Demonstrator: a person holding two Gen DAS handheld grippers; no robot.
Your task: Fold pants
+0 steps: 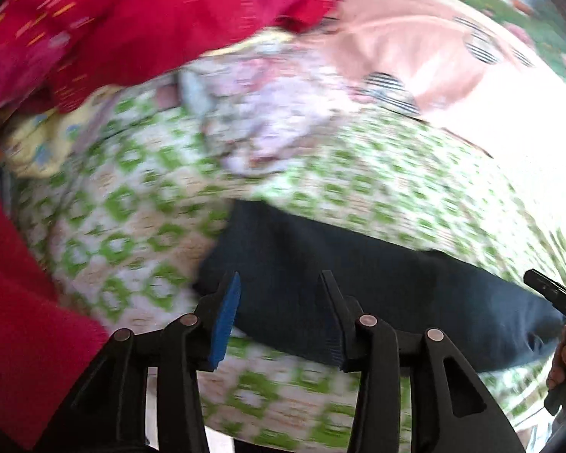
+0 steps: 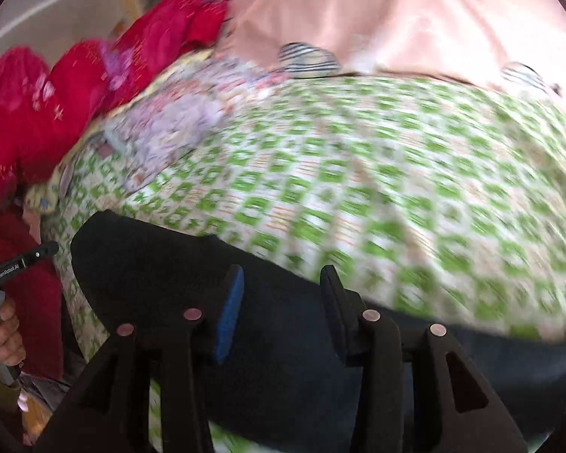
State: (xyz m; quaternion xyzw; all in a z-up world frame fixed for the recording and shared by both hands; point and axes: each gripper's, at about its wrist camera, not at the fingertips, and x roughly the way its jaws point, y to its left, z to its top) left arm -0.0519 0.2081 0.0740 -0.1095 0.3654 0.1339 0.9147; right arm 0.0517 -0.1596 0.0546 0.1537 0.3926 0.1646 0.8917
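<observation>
Dark navy pants (image 1: 358, 283) lie as a long band on a green-and-white patterned bedsheet (image 1: 132, 219). My left gripper (image 1: 279, 287) is open, its blue-padded fingers above the pants' near left end, holding nothing. In the right wrist view the pants (image 2: 162, 264) run from left to lower right. My right gripper (image 2: 281, 283) is open above them and holds nothing. The right gripper's body shows at the edge of the left wrist view (image 1: 554, 294); the left gripper's body shows in the right wrist view (image 2: 15, 264). Both views are motion-blurred.
A pile of red clothes (image 1: 132, 19) and a pale floral garment (image 1: 268, 124) lie at the back left of the bed. A peach sheet with striped spots (image 2: 396, 19) covers the far side. A yellow cloth (image 1: 41, 143) lies under the pile.
</observation>
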